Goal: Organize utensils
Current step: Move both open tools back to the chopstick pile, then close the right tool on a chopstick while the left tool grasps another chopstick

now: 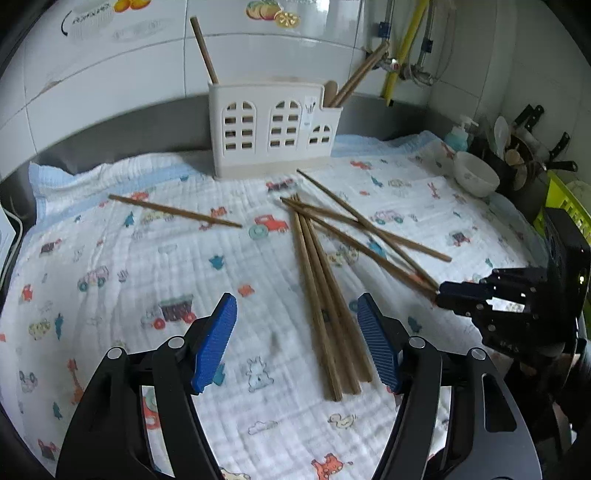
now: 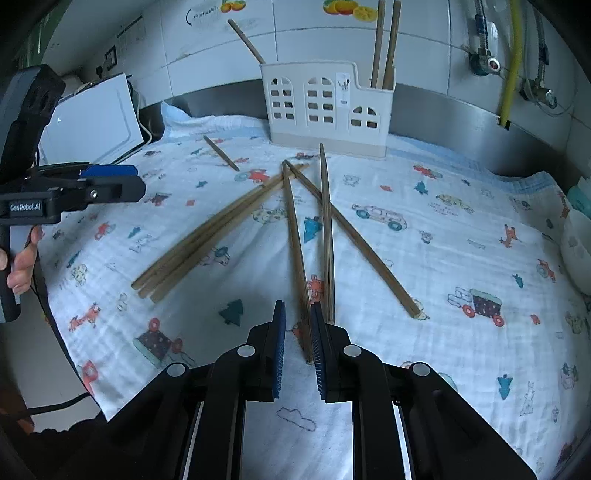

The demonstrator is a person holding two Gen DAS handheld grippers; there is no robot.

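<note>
Right hand-held gripper [image 2: 297,334] is closing round one chopstick [image 2: 295,236], long axis running far toward holder [image 2: 325,107]; left hand-held gripper [image 1: 295,332] is hanging open nearby.

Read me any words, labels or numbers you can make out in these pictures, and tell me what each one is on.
"GenRobot.AI": on the side of the left gripper, right wrist view.
Sticker on the white utensil holder: a small pictogram and print, too small to read.
Curved print on the wall tile decal beside the fruit pictures: blurred, unreadable.
Nothing else legible.
</note>
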